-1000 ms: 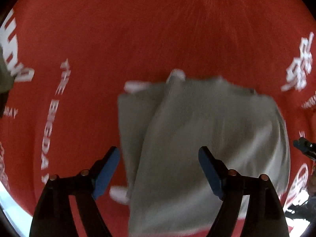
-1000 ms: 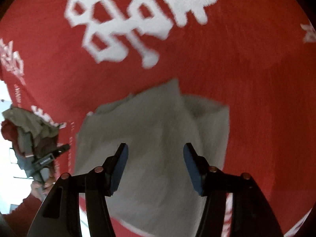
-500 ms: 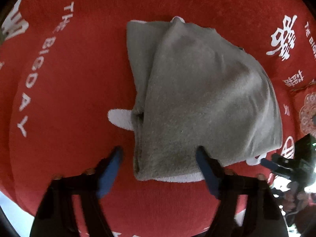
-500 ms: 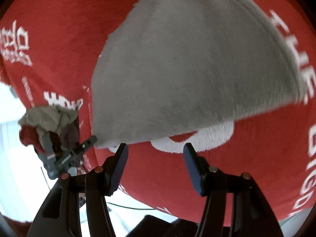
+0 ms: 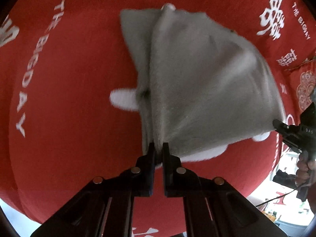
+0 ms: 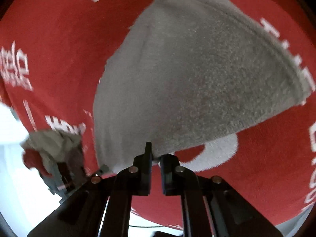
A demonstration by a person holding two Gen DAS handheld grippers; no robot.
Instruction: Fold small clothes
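Observation:
A small grey terry garment point(image 5: 197, 79) lies folded on a red blanket point(image 5: 69, 79) printed with white lettering. My left gripper point(image 5: 158, 148) is shut on the garment's near left corner, and the fabric puckers into creases at the pinch. In the right wrist view the same grey garment point(image 6: 197, 79) fills the middle, and my right gripper point(image 6: 156, 156) is shut on its near edge. The right gripper point(image 5: 276, 124) also shows at the garment's right corner in the left wrist view. White parts of the garment peek out under the grey layer.
The red blanket point(image 6: 59, 39) covers the whole surface and drops off close behind both grippers. A red patterned cushion point(image 5: 306, 85) sits at the far right. A hand point(image 5: 304, 165) holds the right tool. A person's grey and red sleeve point(image 6: 53, 148) shows at lower left.
Both grippers drew back from above the garment to its near edge, then closed on it. The fabric now bunches at the left pinch.

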